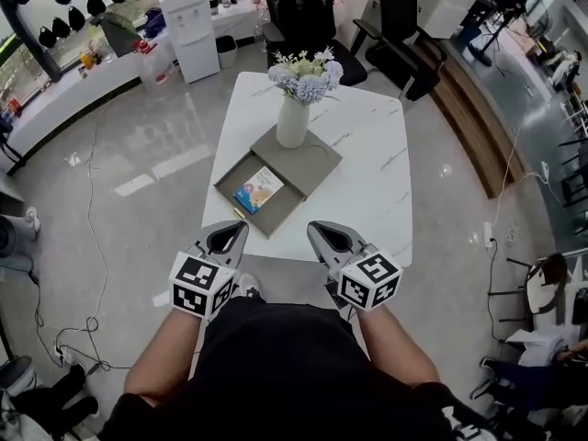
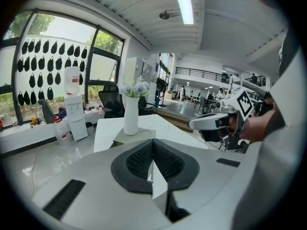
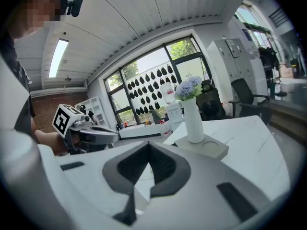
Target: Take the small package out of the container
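A grey container (image 1: 299, 162) lies on the white marble table (image 1: 367, 200), its drawer pulled out toward me. In the drawer lies a small colourful package (image 1: 259, 189). A white vase of flowers (image 1: 294, 118) stands on the container's lid. My left gripper (image 1: 241, 226) and right gripper (image 1: 314, 228) hover side by side at the table's near edge, just short of the drawer, both shut and empty. In the left gripper view the jaws (image 2: 152, 146) meet, and the vase (image 2: 130, 114) shows beyond them. The right gripper view shows the same closed jaws (image 3: 147, 147). Both gripper views hide the package.
A water dispenser (image 1: 193, 26) and black office chairs (image 1: 308, 16) stand beyond the table's far end. Cables (image 1: 87, 246) trail over the glossy floor at the left. A wooden ledge (image 1: 469, 127) runs along the right.
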`<act>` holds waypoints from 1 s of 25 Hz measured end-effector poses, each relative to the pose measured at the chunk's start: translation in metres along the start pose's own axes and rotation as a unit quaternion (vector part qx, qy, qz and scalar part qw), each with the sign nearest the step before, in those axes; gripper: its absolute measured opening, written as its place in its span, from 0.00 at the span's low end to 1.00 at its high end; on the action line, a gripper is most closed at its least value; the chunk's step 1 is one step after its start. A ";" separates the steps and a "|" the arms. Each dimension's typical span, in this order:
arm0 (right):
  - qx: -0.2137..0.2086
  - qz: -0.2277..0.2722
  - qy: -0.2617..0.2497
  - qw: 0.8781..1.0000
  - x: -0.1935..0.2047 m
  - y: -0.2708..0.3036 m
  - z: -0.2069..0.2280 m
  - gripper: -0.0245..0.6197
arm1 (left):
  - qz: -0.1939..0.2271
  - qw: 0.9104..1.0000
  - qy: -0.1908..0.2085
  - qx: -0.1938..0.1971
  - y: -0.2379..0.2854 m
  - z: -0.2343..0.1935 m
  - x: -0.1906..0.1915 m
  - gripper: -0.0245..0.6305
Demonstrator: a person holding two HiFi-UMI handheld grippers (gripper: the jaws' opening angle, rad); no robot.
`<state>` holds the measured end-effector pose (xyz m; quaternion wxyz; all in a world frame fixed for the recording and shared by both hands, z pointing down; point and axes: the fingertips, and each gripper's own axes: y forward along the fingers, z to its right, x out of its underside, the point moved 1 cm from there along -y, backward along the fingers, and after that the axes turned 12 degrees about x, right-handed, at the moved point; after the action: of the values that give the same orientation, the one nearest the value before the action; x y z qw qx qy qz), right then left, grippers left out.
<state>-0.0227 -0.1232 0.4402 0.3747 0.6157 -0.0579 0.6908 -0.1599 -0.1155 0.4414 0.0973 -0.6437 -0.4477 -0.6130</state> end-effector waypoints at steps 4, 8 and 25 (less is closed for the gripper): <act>0.031 -0.001 0.014 0.999 -0.003 0.029 -0.001 0.04 | -0.015 0.999 0.013 0.033 0.009 -0.031 -0.003 0.04; 0.053 0.002 0.033 0.998 -0.008 0.046 -0.001 0.04 | -0.024 0.998 0.026 0.057 0.018 -0.054 -0.008 0.04; 0.008 -0.039 -0.003 0.999 -0.019 0.074 0.041 0.04 | -0.012 1.000 0.006 0.001 0.057 -0.073 -0.022 0.04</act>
<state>-0.0337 -0.2065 0.4614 0.3965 0.6223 -0.0291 0.6743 -0.1680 -0.2080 0.4626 0.0937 -0.6341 -0.4557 -0.6176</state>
